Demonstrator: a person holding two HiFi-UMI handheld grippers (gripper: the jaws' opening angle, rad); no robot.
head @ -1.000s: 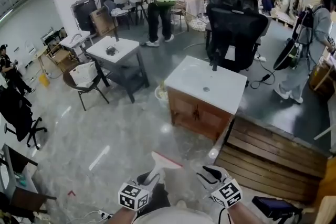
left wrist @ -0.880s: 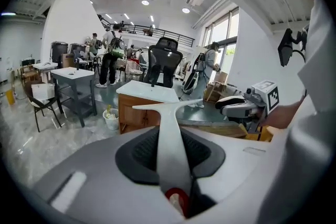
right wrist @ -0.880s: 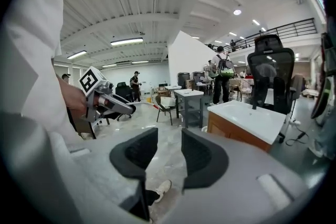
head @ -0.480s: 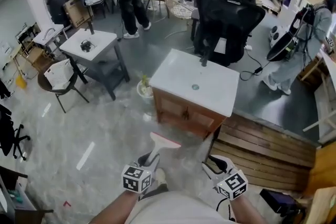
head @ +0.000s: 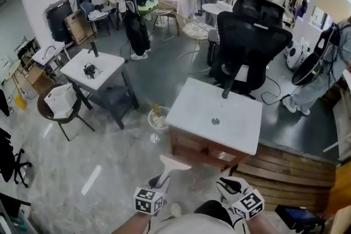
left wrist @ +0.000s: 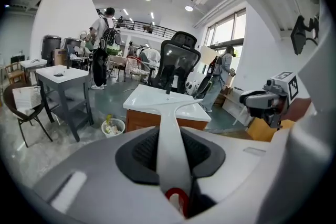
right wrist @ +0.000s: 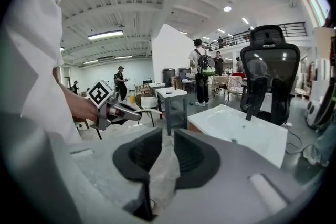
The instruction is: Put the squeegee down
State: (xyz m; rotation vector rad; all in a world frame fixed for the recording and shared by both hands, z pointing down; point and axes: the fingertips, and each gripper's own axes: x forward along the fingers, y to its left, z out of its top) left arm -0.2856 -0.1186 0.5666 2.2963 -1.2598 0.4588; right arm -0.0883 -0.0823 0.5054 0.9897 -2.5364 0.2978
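Observation:
A squeegee [head: 171,167] with a white handle and a red-edged blade sticks forward from my left gripper [head: 159,181], which is shut on its handle [left wrist: 169,155]. The blade [left wrist: 170,107] points toward a white sink cabinet [head: 214,115]. It hangs in the air over the grey floor. My right gripper [head: 229,186] is level with it on the right. Its jaws have just been closing, and in the right gripper view [right wrist: 168,152] a narrow gap remains with only floor showing through it. Each gripper shows in the other's view: the right gripper [left wrist: 265,102], the left gripper [right wrist: 113,108].
The sink cabinet carries a black faucet [head: 227,88], with a black office chair [head: 252,41] behind it. A waste bin [head: 158,117] stands at its left, a wooden platform [head: 285,172] at its right. A grey table [head: 93,71] and several people [head: 134,3] stand farther off.
The view has moved nearer to the sink cabinet, which now lies larger and lower in the picture. Both grippers came along, still side by side, the squeegee still in the left one.

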